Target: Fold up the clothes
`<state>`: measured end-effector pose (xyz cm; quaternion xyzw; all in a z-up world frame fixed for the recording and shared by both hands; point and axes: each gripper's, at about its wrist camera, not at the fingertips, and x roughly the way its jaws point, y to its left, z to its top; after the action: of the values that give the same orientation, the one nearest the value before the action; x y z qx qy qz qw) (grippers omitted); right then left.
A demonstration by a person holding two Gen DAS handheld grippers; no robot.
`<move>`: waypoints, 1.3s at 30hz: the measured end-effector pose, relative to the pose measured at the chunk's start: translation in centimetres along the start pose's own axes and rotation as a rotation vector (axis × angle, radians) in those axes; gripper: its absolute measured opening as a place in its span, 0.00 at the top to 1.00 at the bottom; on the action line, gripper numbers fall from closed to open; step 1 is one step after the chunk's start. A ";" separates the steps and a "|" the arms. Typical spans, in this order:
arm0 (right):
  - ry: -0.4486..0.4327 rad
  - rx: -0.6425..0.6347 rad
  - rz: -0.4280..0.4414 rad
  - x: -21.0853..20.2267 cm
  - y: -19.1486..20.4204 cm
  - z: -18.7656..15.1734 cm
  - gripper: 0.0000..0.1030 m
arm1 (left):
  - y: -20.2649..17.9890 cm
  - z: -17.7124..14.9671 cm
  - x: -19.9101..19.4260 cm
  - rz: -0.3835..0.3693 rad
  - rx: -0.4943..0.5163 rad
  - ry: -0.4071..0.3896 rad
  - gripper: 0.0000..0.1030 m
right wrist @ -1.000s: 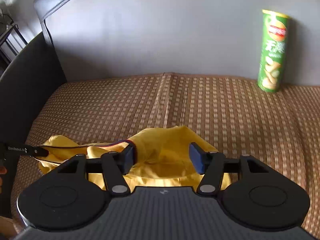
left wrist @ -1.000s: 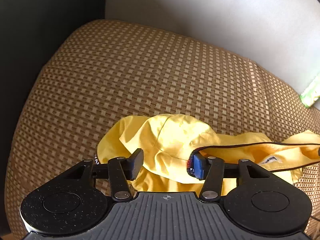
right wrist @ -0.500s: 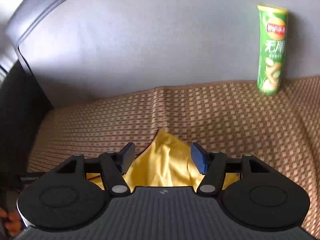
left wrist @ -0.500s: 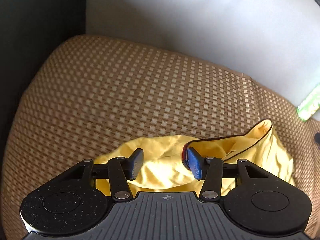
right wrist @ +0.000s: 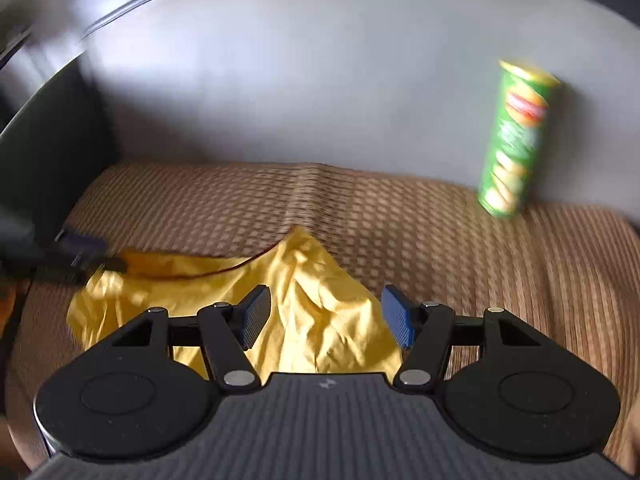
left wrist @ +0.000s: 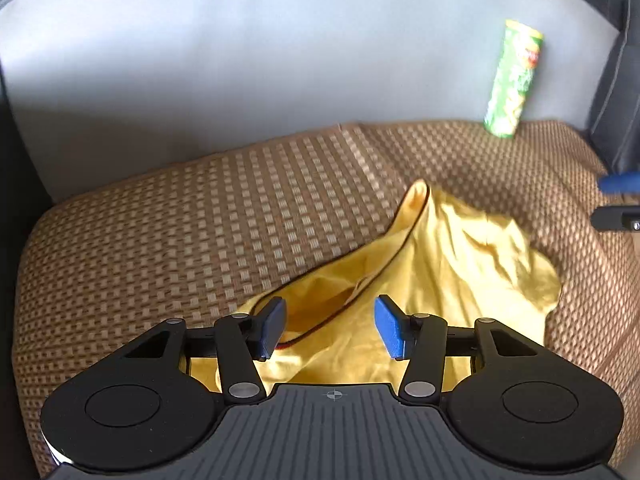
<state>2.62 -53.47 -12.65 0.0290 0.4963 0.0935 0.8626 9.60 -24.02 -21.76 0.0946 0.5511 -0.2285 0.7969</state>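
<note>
Since a moment earlier, you swung your left gripper (left wrist: 330, 328) round toward the sofa back, so the green crisp can (left wrist: 514, 84) came into its view, and the yellow garment (left wrist: 452, 272) went from a drawn-out band to a rumpled heap with one corner peaked up. On the left, that gripper hovered over the near edge of the garment with its jaws spread and nothing between the pads. The dark-piped hem (left wrist: 384, 268) ran right under it; for a clean fold you would have done well to catch that hem at a corner, not a loose bunch of cloth. Further right, your right gripper (right wrist: 326, 316) was also spread and empty above the crumpled middle of the garment, which lay on the woven brown sofa seat (right wrist: 400, 220). Pulling both corners apart first would have flattened it. At far right the can stood against the backrest, well clear; its label was too blurred to read.
</note>
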 end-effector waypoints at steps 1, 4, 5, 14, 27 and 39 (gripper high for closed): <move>0.012 -0.065 0.040 0.7 0.3 0.5 0.36 | -0.1 -0.2 0.5 0.000 0.024 0.019 0.38; 0.046 -0.267 0.164 3.3 1.3 2.0 0.36 | -0.1 -0.8 1.4 0.018 0.090 0.065 0.38; 0.055 -0.341 0.209 4.4 1.9 2.7 0.36 | -0.1 -0.9 1.8 0.022 0.109 0.079 0.38; 0.218 -0.729 0.413 14.7 6.0 5.5 0.40 | -1.0 0.0 5.7 0.008 0.231 0.159 0.38; 0.431 -0.703 0.560 20.1 5.3 6.6 0.95 | 2.5 0.7 8.5 0.024 0.104 0.184 0.90; 0.080 -0.184 0.347 13.3 -3.6 5.4 0.41 | 5.2 0.4 4.2 0.073 -0.164 0.104 0.37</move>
<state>14.27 -54.24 -21.76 0.0317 0.5073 0.2869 0.8120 13.55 -20.73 -25.97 0.0606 0.6047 -0.1482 0.7802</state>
